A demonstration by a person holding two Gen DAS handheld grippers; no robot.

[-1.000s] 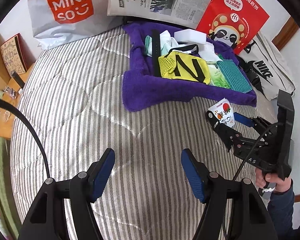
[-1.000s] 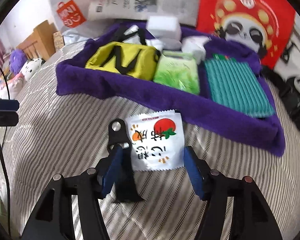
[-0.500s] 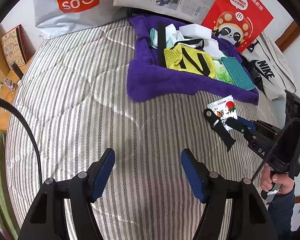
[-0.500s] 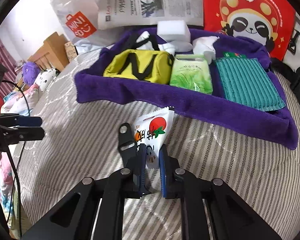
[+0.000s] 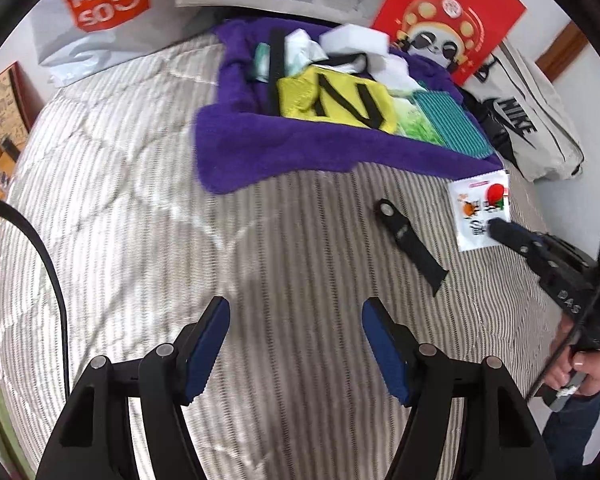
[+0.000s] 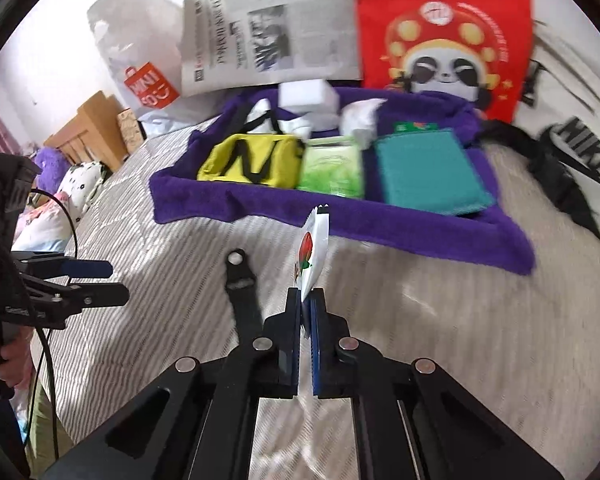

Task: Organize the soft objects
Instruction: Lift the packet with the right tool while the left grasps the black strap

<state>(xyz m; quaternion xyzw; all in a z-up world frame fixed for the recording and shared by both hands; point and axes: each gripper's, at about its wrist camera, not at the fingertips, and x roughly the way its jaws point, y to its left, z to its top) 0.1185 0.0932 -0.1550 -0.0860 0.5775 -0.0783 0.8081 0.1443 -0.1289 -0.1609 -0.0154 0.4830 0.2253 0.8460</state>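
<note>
The right gripper [image 6: 306,308] is clamped on the lower edge of a white sachet [image 6: 314,248], holding it edge-on and raised above the bed [image 6: 440,320]; pinching only the margin probably suits a flat, floppy packet, since it keeps the printed face free and lets the packet hang clear of the quilt. It points toward the purple towel [image 6: 260,200], which lies with its edges turned up like a shallow tray near the head of the bed, apparently the collecting place for the soft things. Already lined up inside it are a yellow bag [image 6: 252,158], a green pack [image 6: 332,172] and a teal cloth [image 6: 428,172], side by side, with white pieces behind. So the sachet looks bound for that row, and the carry seems about midway. A black strap [image 6: 242,292] lies flat on the quilt just left of the sachet, apart from the towel and not yet sorted. The left gripper [image 5: 296,344] hangs over bare quilt with its blue pads wide apart and nothing between them, likely waiting its turn, perhaps for the strap.
</note>
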